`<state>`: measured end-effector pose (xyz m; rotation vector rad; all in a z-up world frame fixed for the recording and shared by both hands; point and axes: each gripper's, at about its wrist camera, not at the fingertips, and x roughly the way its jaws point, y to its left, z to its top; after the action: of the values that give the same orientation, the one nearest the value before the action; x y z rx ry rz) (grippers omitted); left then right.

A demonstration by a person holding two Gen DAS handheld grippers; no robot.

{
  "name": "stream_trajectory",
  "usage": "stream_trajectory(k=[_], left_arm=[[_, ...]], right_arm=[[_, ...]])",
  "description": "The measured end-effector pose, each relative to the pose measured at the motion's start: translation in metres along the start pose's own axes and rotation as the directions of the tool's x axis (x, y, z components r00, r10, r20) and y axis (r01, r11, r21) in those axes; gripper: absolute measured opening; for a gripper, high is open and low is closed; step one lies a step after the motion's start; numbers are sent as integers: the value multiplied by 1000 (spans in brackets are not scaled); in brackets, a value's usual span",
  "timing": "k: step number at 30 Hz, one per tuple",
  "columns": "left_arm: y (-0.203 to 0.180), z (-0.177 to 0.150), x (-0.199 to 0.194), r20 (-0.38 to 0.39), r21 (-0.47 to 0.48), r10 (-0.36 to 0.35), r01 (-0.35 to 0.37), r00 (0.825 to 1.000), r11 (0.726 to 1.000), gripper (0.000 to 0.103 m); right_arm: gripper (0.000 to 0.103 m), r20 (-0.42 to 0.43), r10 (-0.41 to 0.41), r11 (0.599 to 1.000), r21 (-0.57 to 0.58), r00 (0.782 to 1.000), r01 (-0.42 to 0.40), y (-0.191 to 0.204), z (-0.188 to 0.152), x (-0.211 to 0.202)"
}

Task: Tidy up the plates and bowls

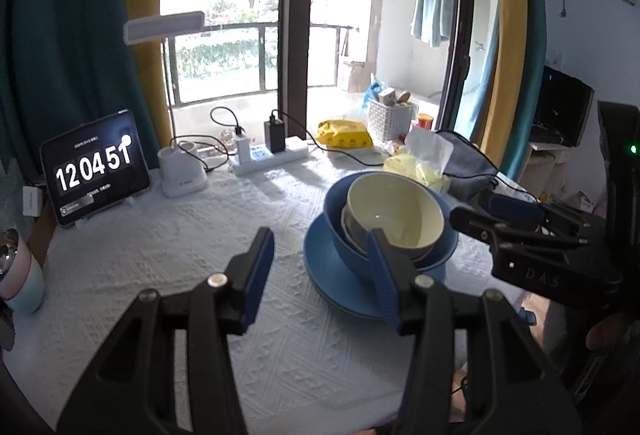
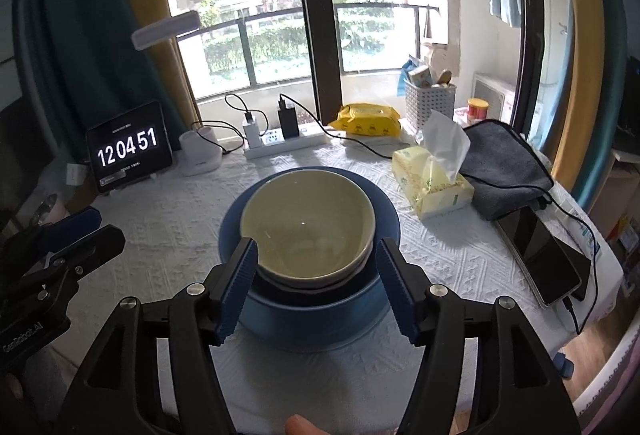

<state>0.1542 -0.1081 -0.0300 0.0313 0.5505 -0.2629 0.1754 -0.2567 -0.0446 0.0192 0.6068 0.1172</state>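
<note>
The desk (image 2: 160, 219), covered in a white textured cloth, is carrying the stack near its middle. A blue plate (image 1: 340, 295) is lying at the bottom, a blue bowl (image 2: 312, 319) is sitting on it, and cream bowls (image 2: 308, 227) are nesting inside, widest below so the pile sits steady. The right tongs (image 2: 316, 285) are hovering wide on either side of the nested bowls, gripping nothing, likely lined up with the stack. The left tongs (image 1: 320, 275) are spread wide too, empty, just left of the stack.
</note>
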Motion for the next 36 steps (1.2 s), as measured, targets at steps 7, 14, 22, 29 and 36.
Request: stream_trajectory(k=[7,14,22,29,36], left_arm=[[3,-2,-26,47,0,0,0,999,1000,68],[5,-5,-54,91,8,5,-5,996,1000,82],[11,-11,-80,138,1,18,-18,990,1000,89],[16,-13,-100,185,-6,49,-49,981,999,89],[25,-12,-122,228,-34,103,-98,968,995,89]], right_arm=[[68,43,7,1000,-23,999,-6,13,-5,-24],[79,79,11,999,-43,997,-7,24,-10,-43],[84,137,-4,998,-56,991,12,33,-17,-69],[84,167,-9,996,-89,986,24,47,-17,-88],[84,206,-14,996,-87,978,33,52,-14,-108]])
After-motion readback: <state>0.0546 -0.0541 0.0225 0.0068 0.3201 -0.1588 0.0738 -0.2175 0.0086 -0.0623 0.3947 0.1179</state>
